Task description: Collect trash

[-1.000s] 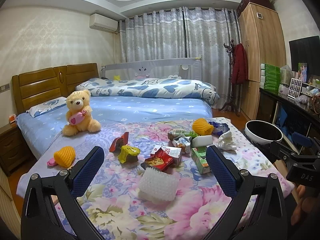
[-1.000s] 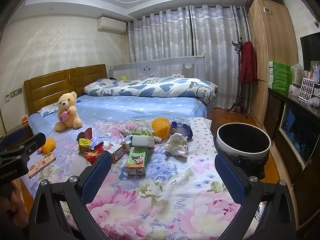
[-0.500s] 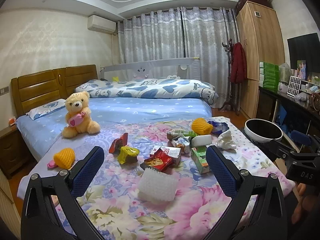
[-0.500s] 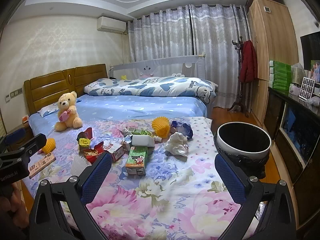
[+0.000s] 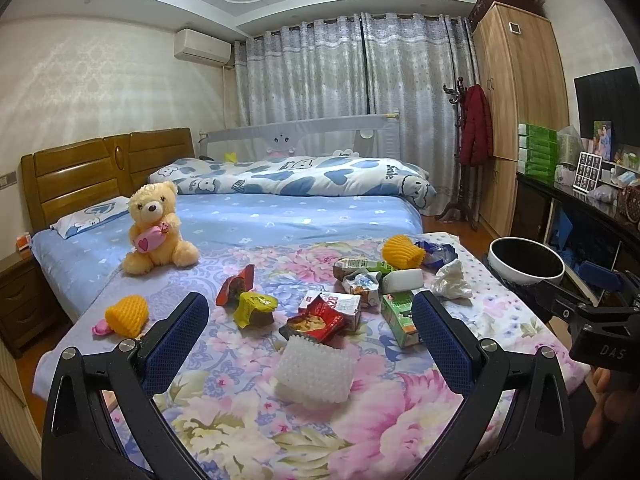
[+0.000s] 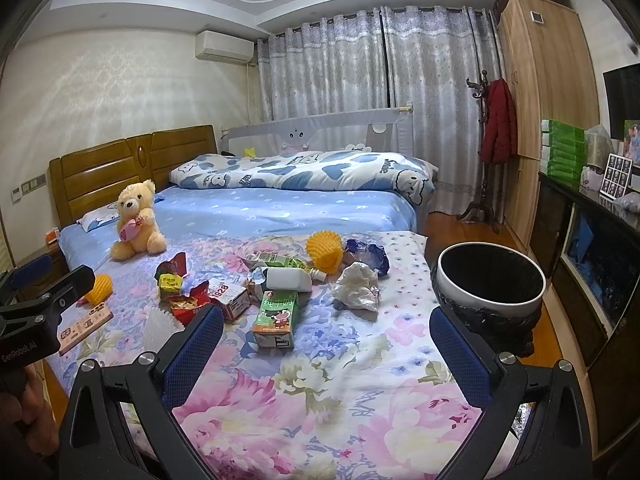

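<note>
Trash, mid-bed on floral blanket (image 6: pixel 320 400): green milk carton (image 6: pixel 276 318), white foam net (image 5: pixel 314 370), crumpled tissue (image 6: pixel 356 286), red snack wrapper (image 5: pixel 316 318). Black-lined bin (image 6: pixel 490 284) right of bed. Teddy bear (image 5: pixel 154 228) far left. My left gripper (image 5: pixel 312 332) and right gripper (image 6: pixel 326 344): fingers wide apart, empty.

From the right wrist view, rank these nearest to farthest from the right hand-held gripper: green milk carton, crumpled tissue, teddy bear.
Right hand-held gripper is open, hovering over the quilt.
1. Green milk carton: just ahead, slightly left.
2. Crumpled tissue: beyond the carton, toward the bin side.
3. Teddy bear: far left, near the headboard.
</note>
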The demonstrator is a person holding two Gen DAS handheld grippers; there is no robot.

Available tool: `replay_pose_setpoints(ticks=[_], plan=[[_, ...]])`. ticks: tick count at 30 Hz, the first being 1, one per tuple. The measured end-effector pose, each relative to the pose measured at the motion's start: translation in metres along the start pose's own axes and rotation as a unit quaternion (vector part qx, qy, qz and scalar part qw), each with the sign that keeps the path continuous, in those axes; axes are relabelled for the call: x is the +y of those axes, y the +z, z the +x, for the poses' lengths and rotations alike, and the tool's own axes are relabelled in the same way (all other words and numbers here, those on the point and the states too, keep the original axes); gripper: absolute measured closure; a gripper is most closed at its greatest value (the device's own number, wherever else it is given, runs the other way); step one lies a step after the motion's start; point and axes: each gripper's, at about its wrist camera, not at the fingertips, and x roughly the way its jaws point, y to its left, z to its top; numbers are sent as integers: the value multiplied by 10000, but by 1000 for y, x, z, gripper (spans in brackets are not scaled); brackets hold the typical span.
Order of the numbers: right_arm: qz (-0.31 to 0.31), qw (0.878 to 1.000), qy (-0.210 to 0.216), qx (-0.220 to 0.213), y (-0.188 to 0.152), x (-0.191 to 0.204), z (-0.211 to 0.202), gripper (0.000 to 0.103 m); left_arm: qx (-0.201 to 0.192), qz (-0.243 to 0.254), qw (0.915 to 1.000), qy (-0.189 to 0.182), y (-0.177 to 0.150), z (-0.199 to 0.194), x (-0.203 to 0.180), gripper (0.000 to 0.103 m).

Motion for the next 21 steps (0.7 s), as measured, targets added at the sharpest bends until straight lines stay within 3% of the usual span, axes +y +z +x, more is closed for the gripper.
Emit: replay_pose_setpoints(ticks=[14, 21], plan=[[-6, 9999, 71, 97, -2, 3, 4, 0, 119, -54, 9999, -5, -6, 10, 5, 0], [41, 9991, 249, 334, 1, 6, 17, 0, 448, -154, 9988, 101, -13, 30, 18, 0]])
